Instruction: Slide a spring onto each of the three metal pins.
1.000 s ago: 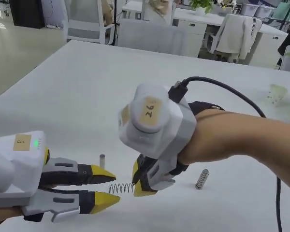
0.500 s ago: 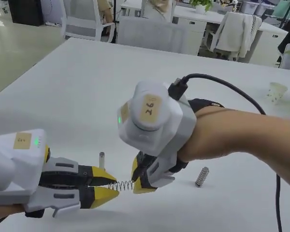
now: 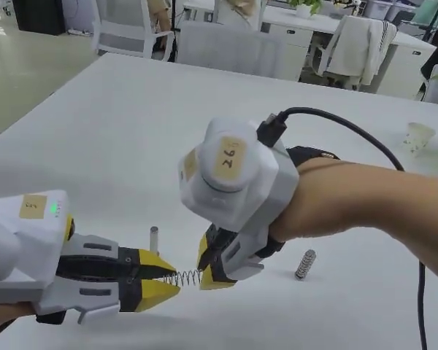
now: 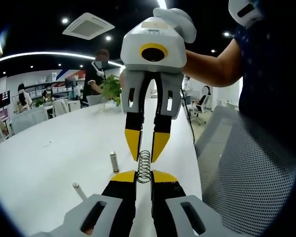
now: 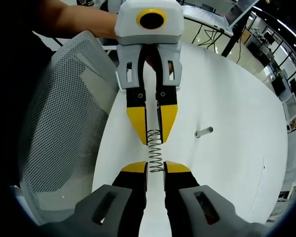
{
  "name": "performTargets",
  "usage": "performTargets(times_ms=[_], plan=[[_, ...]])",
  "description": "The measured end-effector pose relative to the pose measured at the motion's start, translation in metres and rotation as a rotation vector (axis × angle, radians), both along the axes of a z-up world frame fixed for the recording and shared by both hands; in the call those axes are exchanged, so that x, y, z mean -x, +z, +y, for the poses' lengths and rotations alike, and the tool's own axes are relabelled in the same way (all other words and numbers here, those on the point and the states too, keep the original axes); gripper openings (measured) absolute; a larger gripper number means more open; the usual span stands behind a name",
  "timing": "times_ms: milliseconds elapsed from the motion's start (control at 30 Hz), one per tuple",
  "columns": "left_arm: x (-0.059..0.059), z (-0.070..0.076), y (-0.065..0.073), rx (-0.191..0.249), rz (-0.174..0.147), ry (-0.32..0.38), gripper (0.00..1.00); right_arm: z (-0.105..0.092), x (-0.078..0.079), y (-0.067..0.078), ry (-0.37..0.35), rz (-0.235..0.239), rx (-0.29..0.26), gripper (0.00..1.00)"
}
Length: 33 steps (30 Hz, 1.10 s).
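Note:
A thin wire spring [image 3: 187, 277] hangs level just above the white table [image 3: 131, 124], held at both ends. My left gripper [image 3: 171, 279] at the lower left is shut on its left end. My right gripper [image 3: 206, 277], pointing back toward me, is shut on its other end. Just behind them a bare metal pin [image 3: 154, 238] stands upright. To the right another pin [image 3: 304, 265] wears a spring. In the left gripper view the held spring [image 4: 144, 165] runs from my left gripper [image 4: 144, 175] up to the right gripper [image 4: 147, 143]. In the right gripper view the same spring [image 5: 154, 150] links my right gripper [image 5: 155, 167] and the left gripper [image 5: 152, 123], with the bare pin [image 5: 203, 132] to the right.
A black cable [image 3: 350, 135] runs from the right gripper over the person's forearm. A small paper cup [image 3: 418, 138] stands at the far right of the table. Office chairs [image 3: 131, 29] and desks lie beyond the far edge.
My left gripper's jaws, apart a second ago, have closed on the spring's free end. The right gripper keeps its hold and has hardly moved.

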<state>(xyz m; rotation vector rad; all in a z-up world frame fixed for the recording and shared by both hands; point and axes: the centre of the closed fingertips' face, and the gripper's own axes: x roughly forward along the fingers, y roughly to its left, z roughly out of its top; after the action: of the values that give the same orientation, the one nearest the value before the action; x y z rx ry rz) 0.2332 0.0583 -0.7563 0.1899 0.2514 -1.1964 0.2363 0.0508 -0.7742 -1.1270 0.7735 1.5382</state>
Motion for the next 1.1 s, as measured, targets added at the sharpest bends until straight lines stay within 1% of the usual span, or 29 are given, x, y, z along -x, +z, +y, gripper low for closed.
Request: performTargets(times_ms=[300,600,800,1100], plan=[[0.001,0.0,0.007,0.008,-0.01,-0.003,0.02,-0.002,-0.001,-0.007,-0.014,0.019,0.004,0.12],[0.002,-0.001,0.017,0.022,-0.03,-0.005,0.02,-0.004,-0.002,-0.011,-0.027,0.035,0.002,0.11],[0.002,-0.002,0.019,0.022,-0.036,-0.005,0.02,-0.003,-0.001,-0.011,-0.027,0.039,-0.002,0.11],[0.001,-0.002,0.017,0.022,-0.034,-0.003,0.02,-0.002,0.0,-0.01,-0.025,0.039,-0.014,0.09]])
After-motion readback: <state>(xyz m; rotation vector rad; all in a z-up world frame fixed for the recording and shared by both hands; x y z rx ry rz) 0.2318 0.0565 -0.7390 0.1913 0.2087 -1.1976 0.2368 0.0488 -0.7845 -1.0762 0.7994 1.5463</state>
